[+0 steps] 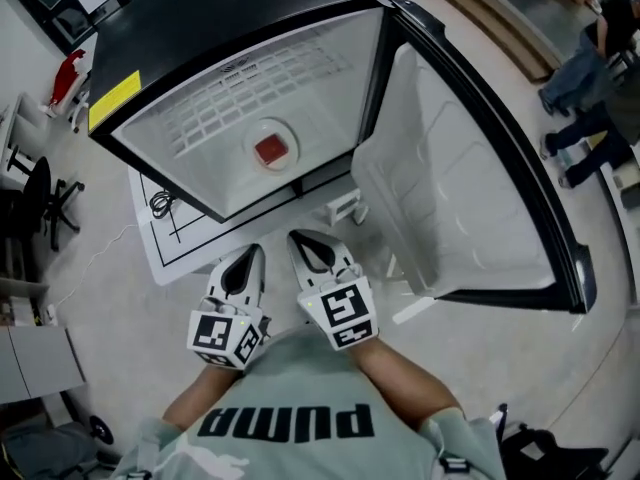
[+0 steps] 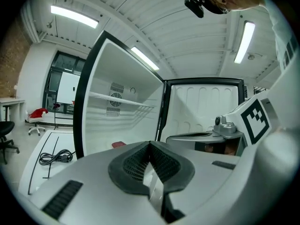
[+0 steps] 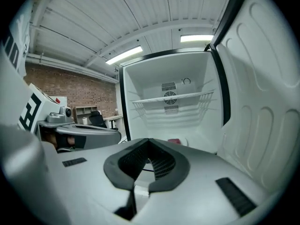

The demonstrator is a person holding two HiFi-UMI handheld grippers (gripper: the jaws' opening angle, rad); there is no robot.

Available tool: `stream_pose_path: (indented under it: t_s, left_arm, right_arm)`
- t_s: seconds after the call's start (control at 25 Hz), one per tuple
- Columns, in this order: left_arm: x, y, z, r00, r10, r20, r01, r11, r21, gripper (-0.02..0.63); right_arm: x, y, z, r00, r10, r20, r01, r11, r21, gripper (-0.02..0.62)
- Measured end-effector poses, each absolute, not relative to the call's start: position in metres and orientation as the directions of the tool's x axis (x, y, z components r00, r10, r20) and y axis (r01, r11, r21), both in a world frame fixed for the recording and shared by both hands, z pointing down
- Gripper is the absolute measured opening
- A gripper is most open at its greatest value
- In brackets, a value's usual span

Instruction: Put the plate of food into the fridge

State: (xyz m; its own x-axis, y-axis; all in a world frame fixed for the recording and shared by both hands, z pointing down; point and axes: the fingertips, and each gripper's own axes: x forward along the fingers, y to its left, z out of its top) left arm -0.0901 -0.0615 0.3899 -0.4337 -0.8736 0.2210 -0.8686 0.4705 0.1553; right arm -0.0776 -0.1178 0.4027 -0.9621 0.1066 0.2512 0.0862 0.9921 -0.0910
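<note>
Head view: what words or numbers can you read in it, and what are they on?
"puma": on the person's pale green shirt, seen upside down.
Yellow label on the top of the fridge: print too small to read.
Marker cubes: black-and-white square patterns, not words.
No other text can be read.

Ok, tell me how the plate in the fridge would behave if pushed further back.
The plate looks stiff and shallow, so it should slide flat, not tip. The white fridge floor looks smooth, so it may skate easily. The food is a low red block, unlikely to roll.
</note>
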Motion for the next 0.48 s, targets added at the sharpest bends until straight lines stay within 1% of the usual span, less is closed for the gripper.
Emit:
stream_pose_path:
  t_s: [0.48]
  left_arm:
    - [-0.019,-0.007,0.376,-0.417,-0.886,0.200,-0.882,0.448,0.147,0.005]
  right_arm:
    - [-0.013,-0.061,0.385,-0.966,0.092,0.243,0.079,0.995,-0.062,0.005]
